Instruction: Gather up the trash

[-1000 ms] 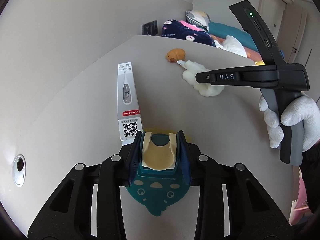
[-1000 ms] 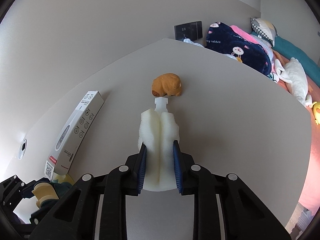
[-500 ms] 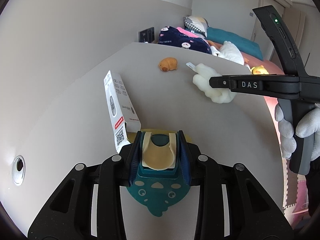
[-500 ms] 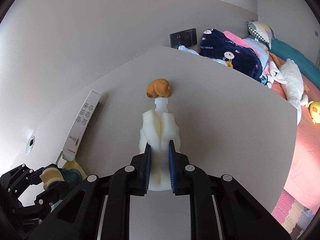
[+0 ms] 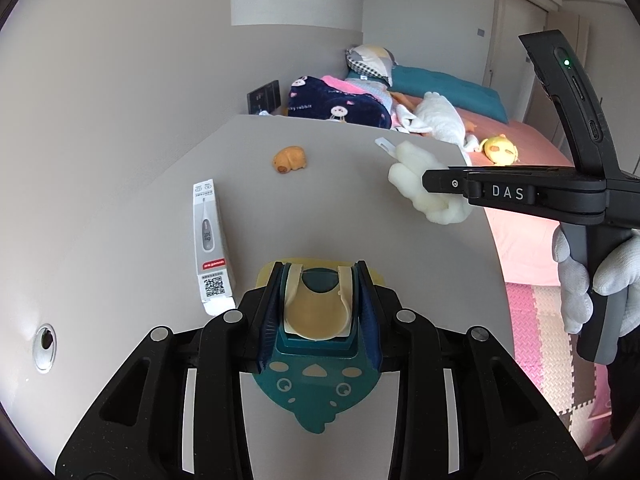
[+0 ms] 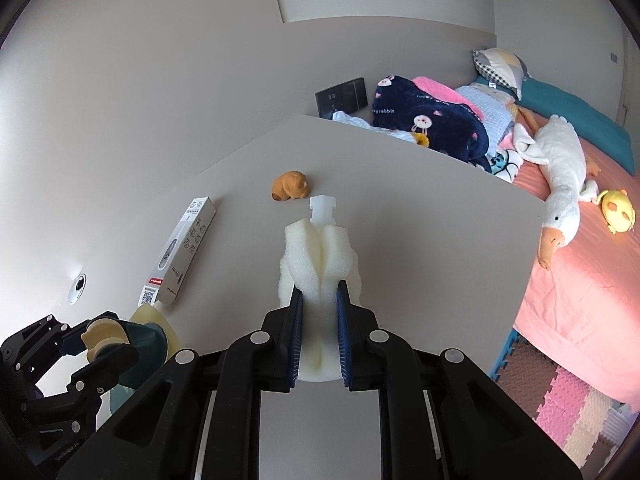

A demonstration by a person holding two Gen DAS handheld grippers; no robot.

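Between the pads of my left gripper (image 5: 320, 312) sat the teal-and-cream toy (image 5: 318, 360), clamped firmly and carried above the grey table (image 5: 320, 200). Just beyond that toy, on the table, lay the thermometer box (image 5: 210, 248), which had tipped from leaning upright to lying flat a moment before. To the right of the toy, my right gripper (image 6: 319, 340) had just finished closing on the white foam piece (image 6: 320, 256), whose sides bulged around the pads; the squeeze had deepened since a second earlier. Both loads had risen clear of the table over that second. I judged both pieces secured and ready for transport to a bin, which no view showed. Farther from the toy, the small orange figure (image 5: 290, 159) remained on the table, uncollected. Farthest of all stood the bed (image 6: 580, 280).
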